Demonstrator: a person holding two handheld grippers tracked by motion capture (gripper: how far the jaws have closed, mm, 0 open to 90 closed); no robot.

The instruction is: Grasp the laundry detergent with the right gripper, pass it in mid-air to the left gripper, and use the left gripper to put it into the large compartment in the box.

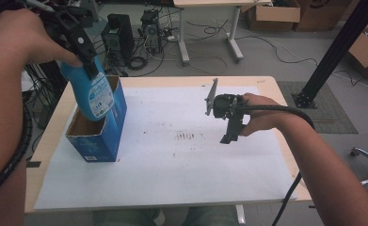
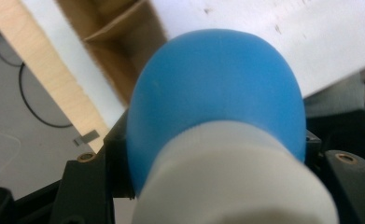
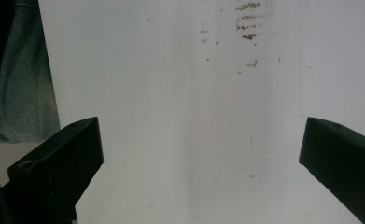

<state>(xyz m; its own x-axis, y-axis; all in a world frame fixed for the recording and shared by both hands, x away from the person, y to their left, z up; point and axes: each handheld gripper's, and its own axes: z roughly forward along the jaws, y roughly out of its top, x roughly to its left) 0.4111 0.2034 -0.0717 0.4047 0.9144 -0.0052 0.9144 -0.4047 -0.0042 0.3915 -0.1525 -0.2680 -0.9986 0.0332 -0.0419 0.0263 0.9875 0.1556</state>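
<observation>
- High view: a wooden table (image 1: pixel 266 84) carried a white sheet (image 1: pixel 172 165) with small brown stains near its middle. At the left of the sheet stood an open blue carton (image 1: pixel 101 136), its brown cardboard inside showing. The left gripper (image 1: pixel 88 63), held in the person's left hand (image 1: pixel 19 37), was clamped on the neck of a blue bottle (image 1: pixel 93 94) with a pale label. The bottle hung tilted, its base down in the mouth of the carton.
- High view, right side: the right hand (image 1: pixel 259 117) held the right gripper (image 1: pixel 229 136) above the sheet, well apart from the carton, with its jaws pointing down and nothing between them.
- Left gripper view: the camera looked down the bottle (image 2: pixel 217 88), with its white cap (image 2: pixel 231 182) nearest and the rounded blue shoulder beyond. The black jaws pressed against it on both sides. The carton's open top (image 2: pixel 119 42) lay past the bottle, beside the table's pale wooden edge (image 2: pixel 49 79).
- Right gripper view: the two black jaws stood wide apart and empty over the stained white sheet (image 3: pixel 180 116).
</observation>
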